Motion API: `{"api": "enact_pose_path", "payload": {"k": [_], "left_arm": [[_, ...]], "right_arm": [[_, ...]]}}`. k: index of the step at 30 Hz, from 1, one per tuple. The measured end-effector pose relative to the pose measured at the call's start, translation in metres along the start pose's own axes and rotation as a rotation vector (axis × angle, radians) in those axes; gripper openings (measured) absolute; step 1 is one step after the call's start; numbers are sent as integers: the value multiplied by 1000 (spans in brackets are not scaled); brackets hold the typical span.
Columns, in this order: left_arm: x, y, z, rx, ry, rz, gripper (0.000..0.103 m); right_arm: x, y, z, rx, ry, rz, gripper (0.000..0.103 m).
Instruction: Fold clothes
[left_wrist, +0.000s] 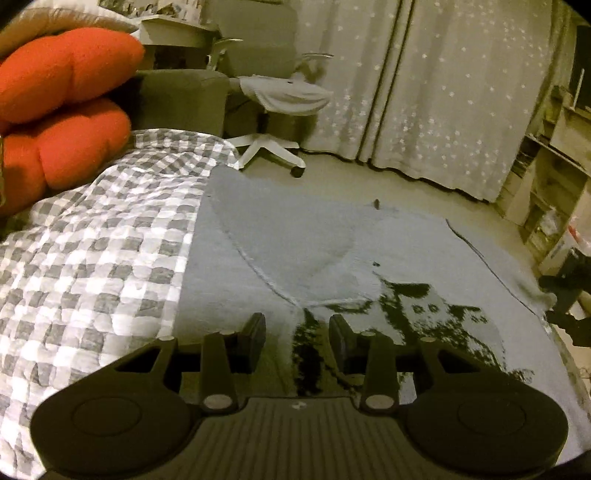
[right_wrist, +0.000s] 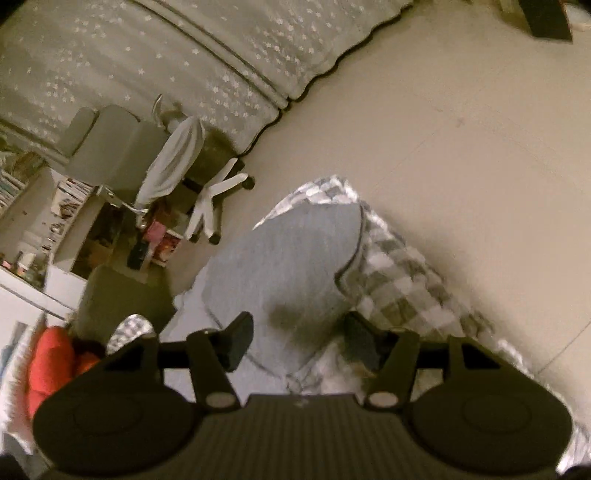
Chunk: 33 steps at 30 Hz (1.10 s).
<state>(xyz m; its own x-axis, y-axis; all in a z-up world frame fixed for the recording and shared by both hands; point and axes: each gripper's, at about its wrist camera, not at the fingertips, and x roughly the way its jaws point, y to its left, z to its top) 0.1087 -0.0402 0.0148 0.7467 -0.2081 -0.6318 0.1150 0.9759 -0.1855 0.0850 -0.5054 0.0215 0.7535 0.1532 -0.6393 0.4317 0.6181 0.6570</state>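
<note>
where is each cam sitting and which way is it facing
Left wrist: sits on the left hand-held gripper, low over the bed, looking along the grey garment toward the curtain; only its open fingers show, plus the other gripper's dark tip at the right edge.
Right wrist: sits on the right hand-held gripper, higher and tilted, looking down past the garment's sleeve to the floor; only its open fingers show.
Shared: grey garment, checked quilt, office chair, curtain, red cushion.

Dim, yellowish indoor light in both views. Strong fisheye bend w/ dark vignette at corners. Right wrist view motion-blurred, esp. checkered quilt (right_wrist: 402, 273) and the floor (right_wrist: 461, 155) beyond it. Left view sharper; gripper shadow blotches grey garment (left_wrist: 413, 317).
</note>
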Motion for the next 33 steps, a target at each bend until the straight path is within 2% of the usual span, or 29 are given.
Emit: {"api": "enact_pose_path", "payload": {"k": [1,4,6,14,20,25,30,33], "left_arm": [[1,-2,-1,11,2,4,36],[5,-6,-4,42,5,12,37],[5,-8,-5,54,2,8,37],[4,-10,-6,62,-4,-13,37],[-5,1,-1,12,-8,-40,37],[-19,25,7,-70,-39,-50,37],[-25,52,14,-141,-67,-25,37],[-27,68,16,-178,-74,-16,37]], "right_arm": [[1,2,0,-13,-10,-14,36],[6,6,-3,-40,-24,-47,16],[5,11,-5,-65,-45,-57,13],[-12,61,-19,-244,-158,-50,12],[-7,116,-41,-413,-196,-51,11],[3,171,-71,-534,-193,-13,11],[25,231,-125,-747,-169,19,11],[29,243,-147,-823,-120,42,11]]}}
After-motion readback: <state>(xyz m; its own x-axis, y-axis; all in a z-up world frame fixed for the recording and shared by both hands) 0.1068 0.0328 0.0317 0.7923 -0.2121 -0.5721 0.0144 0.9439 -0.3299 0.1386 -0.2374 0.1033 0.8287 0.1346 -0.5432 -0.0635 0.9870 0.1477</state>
